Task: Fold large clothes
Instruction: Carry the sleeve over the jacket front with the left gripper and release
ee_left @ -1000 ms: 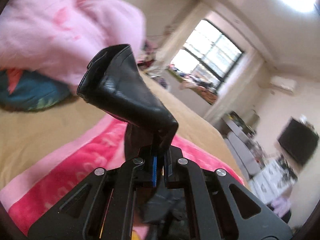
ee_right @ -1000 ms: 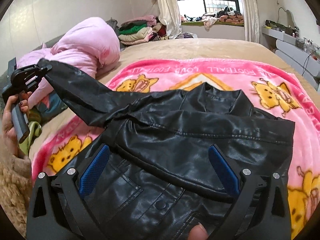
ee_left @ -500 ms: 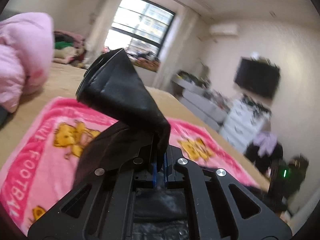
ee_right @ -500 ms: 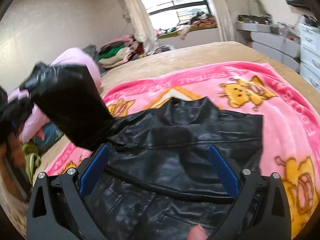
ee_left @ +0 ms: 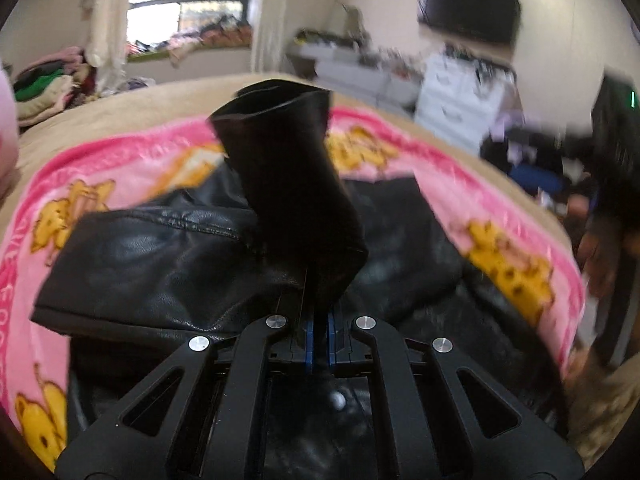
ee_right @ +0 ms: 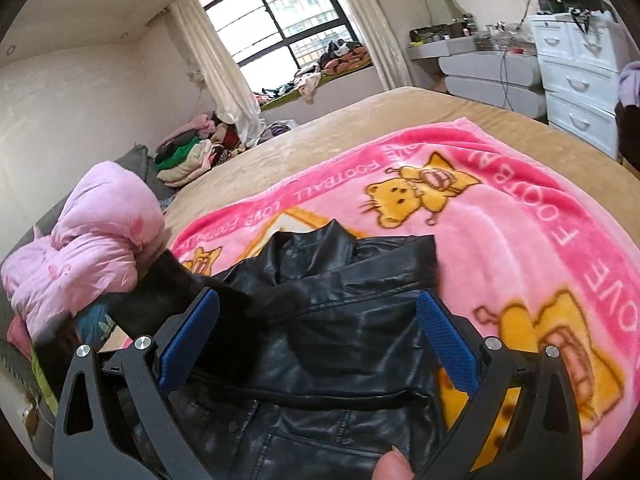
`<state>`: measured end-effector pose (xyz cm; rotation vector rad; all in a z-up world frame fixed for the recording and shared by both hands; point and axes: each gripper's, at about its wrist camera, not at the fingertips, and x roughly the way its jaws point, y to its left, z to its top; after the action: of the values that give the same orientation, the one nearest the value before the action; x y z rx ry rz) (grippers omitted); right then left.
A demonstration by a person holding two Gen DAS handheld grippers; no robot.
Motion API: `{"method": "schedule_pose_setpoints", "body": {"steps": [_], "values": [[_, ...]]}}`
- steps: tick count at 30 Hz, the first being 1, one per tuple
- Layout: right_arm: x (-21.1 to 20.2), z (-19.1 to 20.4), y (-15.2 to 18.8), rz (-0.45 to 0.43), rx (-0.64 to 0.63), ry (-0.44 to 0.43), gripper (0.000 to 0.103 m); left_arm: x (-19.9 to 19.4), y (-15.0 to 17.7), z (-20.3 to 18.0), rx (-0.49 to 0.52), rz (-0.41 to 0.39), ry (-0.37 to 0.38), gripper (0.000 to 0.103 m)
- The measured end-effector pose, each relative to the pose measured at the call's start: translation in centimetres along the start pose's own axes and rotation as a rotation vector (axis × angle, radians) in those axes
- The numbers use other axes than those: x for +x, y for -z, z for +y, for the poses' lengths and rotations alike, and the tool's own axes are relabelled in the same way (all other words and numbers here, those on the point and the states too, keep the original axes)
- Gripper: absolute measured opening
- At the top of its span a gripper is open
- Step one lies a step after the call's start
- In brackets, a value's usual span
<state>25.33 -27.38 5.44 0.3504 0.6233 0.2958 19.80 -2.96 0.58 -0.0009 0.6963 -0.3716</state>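
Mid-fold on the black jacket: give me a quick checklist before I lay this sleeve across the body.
1. Left gripper shut on the sleeve: ok.
2. Right gripper open, holding nothing: ok.
3. Jacket body lying on the pink blanket: ok.
4. Sleeve over the jacket body: ok.
5. Other sleeve already folded in: cannot tell.
6. Pink quilt apart from the jacket: ok.

The pink blanket (ee_right: 520, 248) bears "FOOTBALL LOVE FOOTBALL" along its border, reading upside down from here
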Motion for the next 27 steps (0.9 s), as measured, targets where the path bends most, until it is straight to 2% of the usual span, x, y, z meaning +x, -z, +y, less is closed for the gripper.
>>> {"method": "schedule_pose_setpoints", "body": {"steps": [4,10,13,14,15,16,17,19,21,23,25,27], "values": [[0.4,-0.7,0.2,0.022,0.019,0.007,0.098,2.3,1.6,-1.4,0.069,0.087,-0.010,0.003],[2.4,-2.0,1.1,0.116,0.086,-0.043,0.098,4.2,3.1,-2.7,0.160,0.185,-0.064,0.008],[3.7,-2.0,1.8,0.171,0.111,-0.083,0.098,4.1,3.4,-3.2,0.202,0.193,-0.080,0.013],[4.4,-2.0,2.3,0.205,0.127,-0.119,0.098,4.1,3.6,-3.3,0.209,0.200,-0.072,0.025],[4.8,-1.9,2.5,0.225,0.137,-0.142,0.098,4.0,3.6,-3.3,0.211,0.210,-0.066,0.053],[5.3,-1.9,2.9,0.251,0.153,-0.169,0.098,4.0,3.8,-3.2,0.203,0.224,-0.059,0.070],[6.1,-1.8,3.6,0.286,0.181,-0.210,0.098,3.9,3.9,-3.1,0.193,0.233,-0.049,0.077],[6.9,-1.5,4.1,0.325,0.196,-0.229,0.096,3.7,4.1,-3.3,0.191,0.247,-0.041,0.077],[7.6,-1.1,4.8,0.357,0.195,-0.234,0.088,3.4,4.0,-3.6,0.198,0.243,-0.036,0.077],[8.1,-0.8,5.2,0.374,0.201,-0.236,0.085,2.8,3.6,-3.3,0.171,0.240,0.005,0.078],[8.5,-0.7,5.6,0.390,0.213,-0.240,0.079,2.0,3.2,-2.9,0.129,0.233,0.064,0.083],[8.8,-0.3,5.9,0.398,0.208,-0.238,0.077,1.1,2.7,-2.3,0.108,0.215,0.087,0.084]]}}
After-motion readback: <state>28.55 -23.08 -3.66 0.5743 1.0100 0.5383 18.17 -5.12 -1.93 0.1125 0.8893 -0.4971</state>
